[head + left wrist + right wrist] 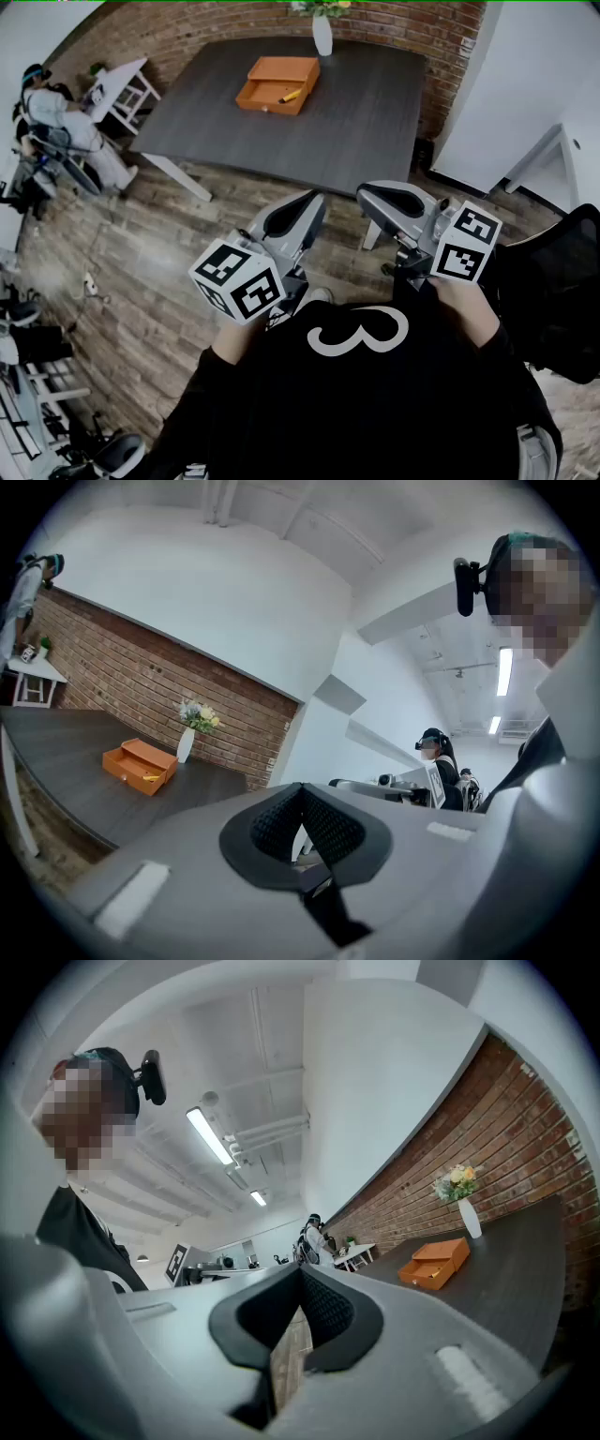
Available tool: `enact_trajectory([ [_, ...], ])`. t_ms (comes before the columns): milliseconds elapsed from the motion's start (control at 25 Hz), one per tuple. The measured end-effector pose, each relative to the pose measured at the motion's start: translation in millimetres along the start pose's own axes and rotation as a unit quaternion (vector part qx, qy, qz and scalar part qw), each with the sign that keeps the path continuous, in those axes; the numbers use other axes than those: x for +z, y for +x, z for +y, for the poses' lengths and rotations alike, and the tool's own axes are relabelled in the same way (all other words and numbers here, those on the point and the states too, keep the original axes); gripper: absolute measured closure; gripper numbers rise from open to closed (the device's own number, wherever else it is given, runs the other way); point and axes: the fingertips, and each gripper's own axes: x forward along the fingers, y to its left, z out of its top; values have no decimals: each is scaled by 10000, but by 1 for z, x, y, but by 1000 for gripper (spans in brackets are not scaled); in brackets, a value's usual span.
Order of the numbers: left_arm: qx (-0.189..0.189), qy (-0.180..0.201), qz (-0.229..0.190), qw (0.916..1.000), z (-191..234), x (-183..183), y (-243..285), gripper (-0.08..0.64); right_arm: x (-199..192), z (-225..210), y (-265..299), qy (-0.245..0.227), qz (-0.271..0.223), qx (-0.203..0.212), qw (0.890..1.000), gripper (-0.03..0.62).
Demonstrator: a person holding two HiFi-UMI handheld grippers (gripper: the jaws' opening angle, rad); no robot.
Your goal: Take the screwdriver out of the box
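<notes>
An orange box (pixel 277 84) sits on the dark table (pixel 375 122) far ahead, its drawer pulled out with a yellow-handled screwdriver (pixel 290 96) lying inside. Both grippers are held close to my chest, well short of the table. My left gripper (pixel 309 208) is shut with nothing between its pads. My right gripper (pixel 370 195) is also shut and empty. The left gripper view shows the box (pixel 141 766) and the screwdriver (pixel 150 777) far off past the left gripper (pixel 302 794). In the right gripper view the box (pixel 434 1262) stands at the right, beyond the right gripper (pixel 300 1274).
A white vase (pixel 322 33) with flowers stands behind the box by the brick wall. A person (pixel 56 122) sits at the left by a small white table (pixel 127 89). A black chair (pixel 562 291) and a white desk (pixel 553 155) are on the right. Wooden floor lies between me and the table.
</notes>
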Motion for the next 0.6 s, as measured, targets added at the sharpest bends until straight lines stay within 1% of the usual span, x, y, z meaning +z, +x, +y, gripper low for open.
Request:
enact_trajectory([
  [120,-4,-46,-23,10000,12,-1,-1,557,-2,-5,8,30,12,-33,10000,592],
  [320,-4,-127,66,9999,35,1,1,557,-7,-19,28,77,113,-125,9998,592],
  [440,-27,-252,124,9996,53,-2,3,557,-16,-28,42,191,233,-177,9994,592],
  [600,-16,-430,183,9989,82,-3,5,557,-25,-38,65,189,433,-201,9987,592],
])
